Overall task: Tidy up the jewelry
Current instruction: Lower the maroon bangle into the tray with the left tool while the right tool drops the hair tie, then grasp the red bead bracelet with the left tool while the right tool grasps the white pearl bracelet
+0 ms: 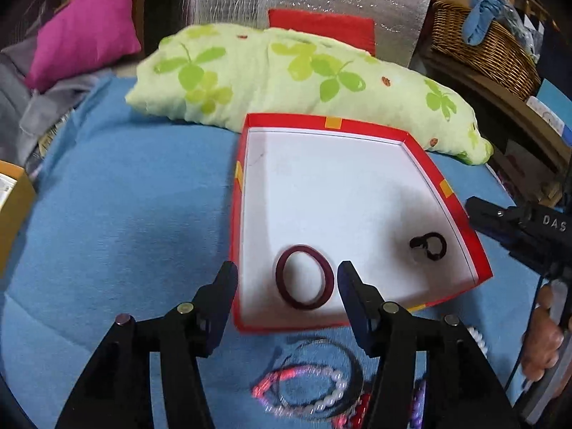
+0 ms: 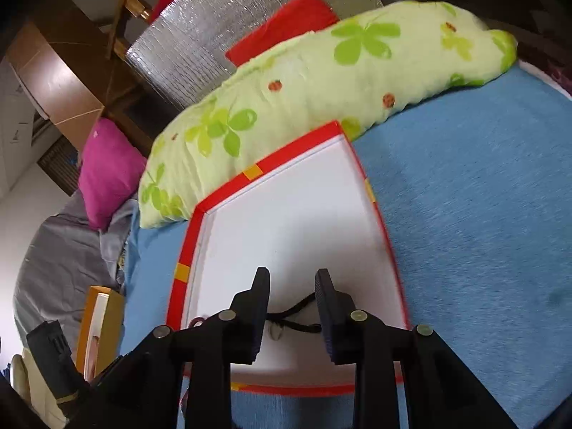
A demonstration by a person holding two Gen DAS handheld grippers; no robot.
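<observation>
**Two pieces in the tray, rest in a blurred pile**

Dark red bangle [image 1: 304,277] and black cord piece [image 1: 429,245] lay apart inside the red-rimmed white tray [image 1: 422,150] on the blue blanket [image 1: 125,214]. Left gripper [image 1: 287,279] jaws stood apart around the bangle, not touching. Right gripper [image 2: 292,286] jaws were apart, empty; the cord showed partly between them, the rest hidden. Bracelet pile [image 1: 307,386] below the tray was blurred and partly hidden.
</observation>
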